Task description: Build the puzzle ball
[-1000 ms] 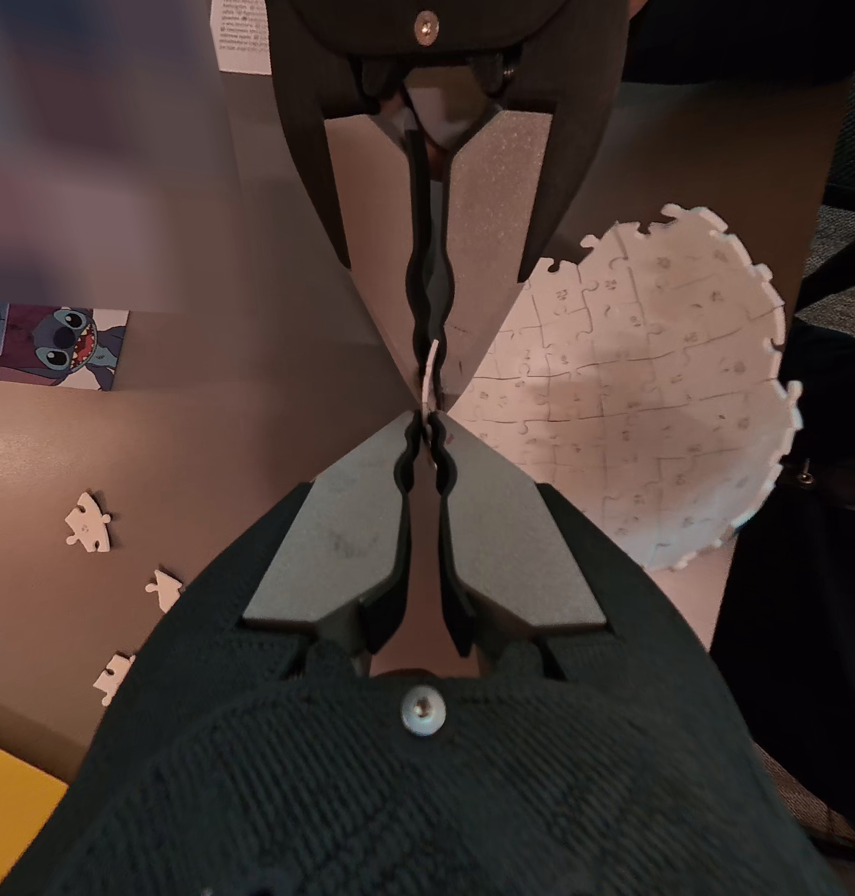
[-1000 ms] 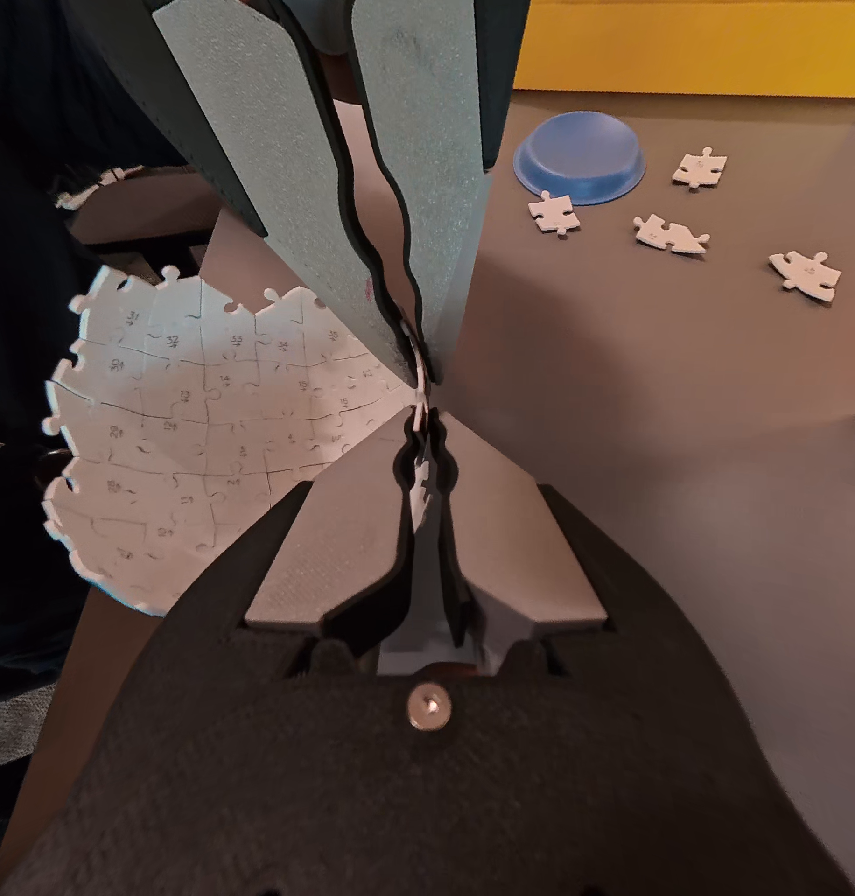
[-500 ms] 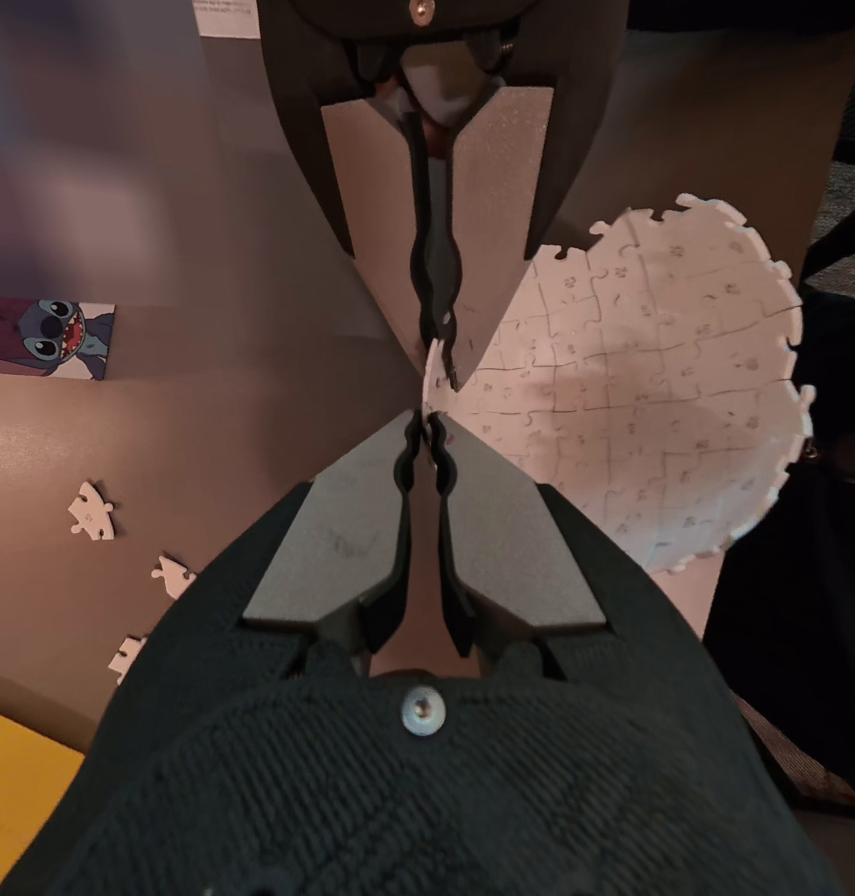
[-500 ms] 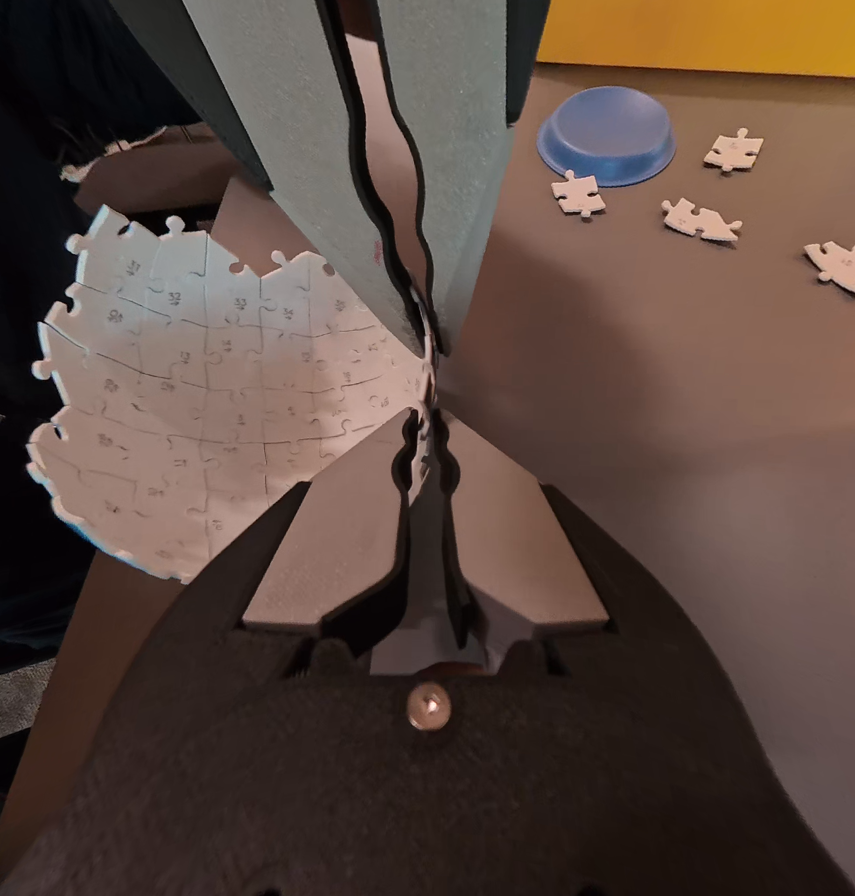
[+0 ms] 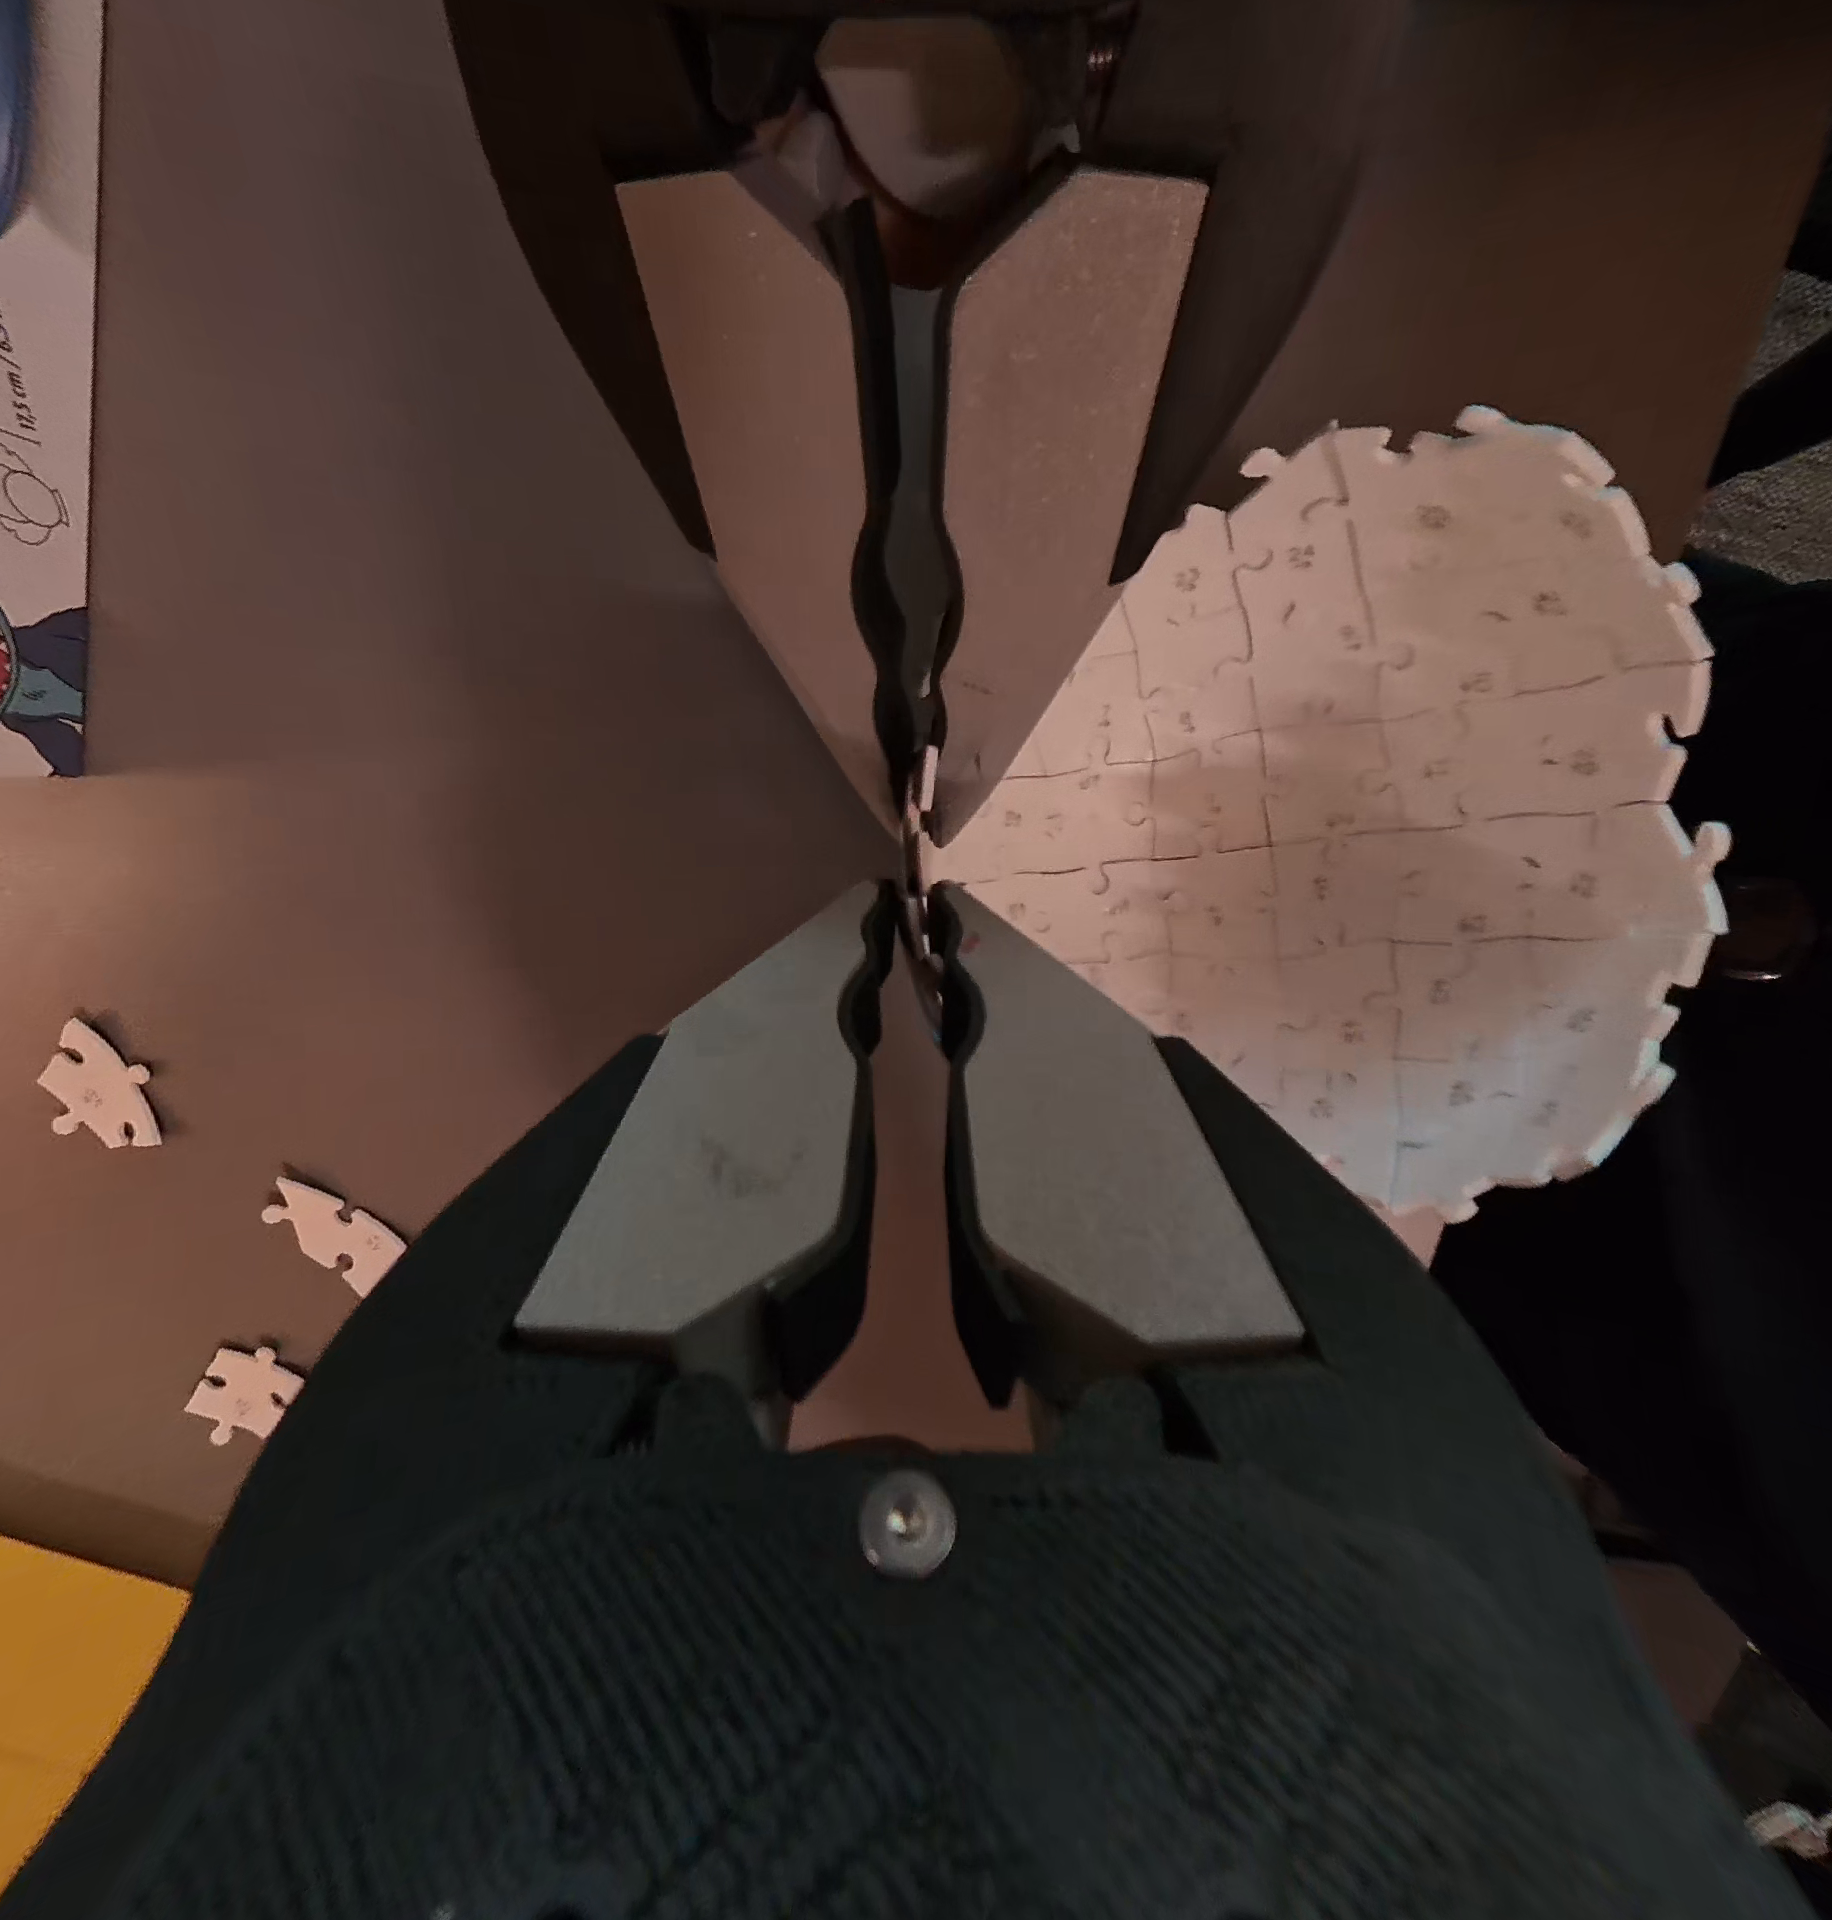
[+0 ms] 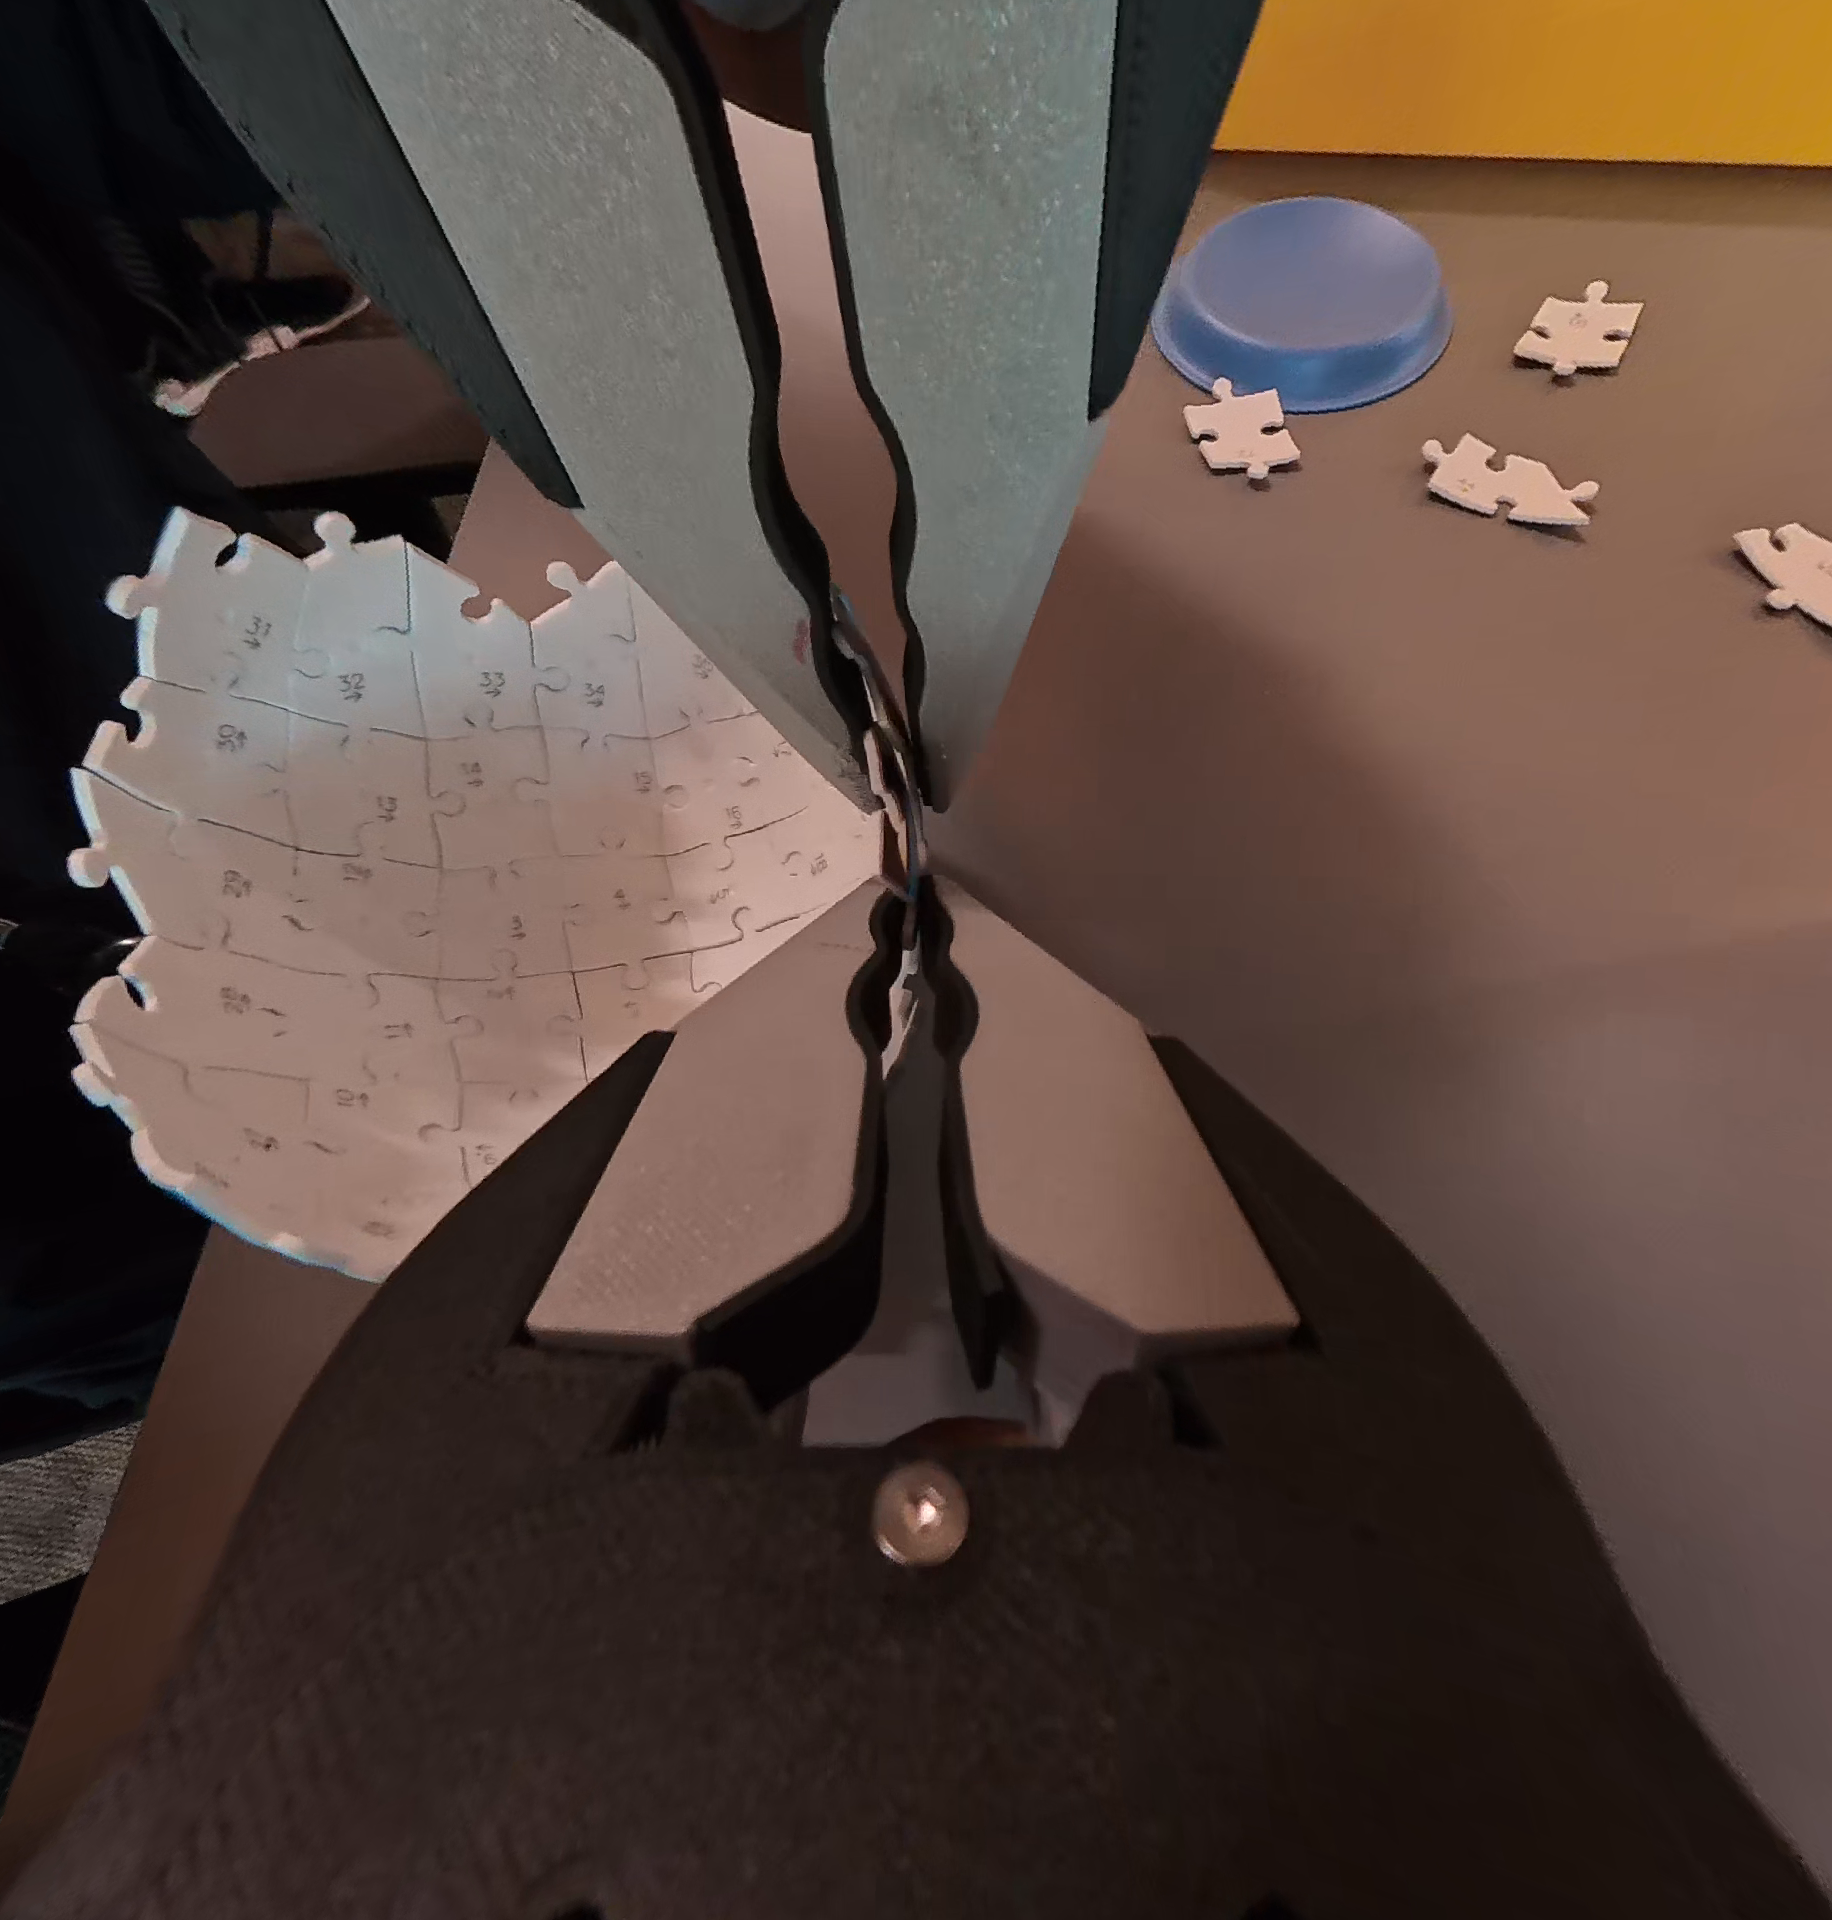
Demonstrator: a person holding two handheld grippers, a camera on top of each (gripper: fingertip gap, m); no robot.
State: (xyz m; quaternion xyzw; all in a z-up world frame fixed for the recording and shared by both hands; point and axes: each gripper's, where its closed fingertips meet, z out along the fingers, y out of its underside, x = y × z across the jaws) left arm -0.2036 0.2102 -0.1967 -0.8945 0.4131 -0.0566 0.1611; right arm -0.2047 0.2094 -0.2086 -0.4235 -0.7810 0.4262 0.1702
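**Left wrist view and right wrist view: two tongs pinching one rim of a half-built puzzle ball**

Left wrist view: left gripper [image 5: 917, 935] clenched on the near rim of the puzzle ball [image 5: 1411, 831], tip to tip with the right gripper [image 5: 917, 790] reaching in from the opposite side. Right gripper likewise clenched on the same rim, just beside the first grip. A thin curved edge, seen end-on, caught between both sets of tips; whether that is a new piece being seated or only the rim itself cannot be told.

Puzzle ball: a white bowl-shaped shell of joined pieces, plain numbered backs facing the cameras, toothed edge all round. Held up at the desk [image 5: 392, 644] edge nearest the person, part of it hanging out past that edge.

Progress, judged from the shell: roughly half a sphere joined, upper half not yet built.

Loose pieces [image 5: 101, 1081] lying flat toward the far side of the desk, well apart from the ball: three in the left wrist view, four in the right wrist view [image 6: 1509, 483].

Containers: one shallow blue dish [image 6: 1307, 301] near the far desk edge by a yellow surface [image 6: 1546, 78], apparently turned upside down; contents, if any, hidden. One loose piece touching or just beside its rim.

Printed cartoon sheet [image 5: 18, 520] at a desk corner.
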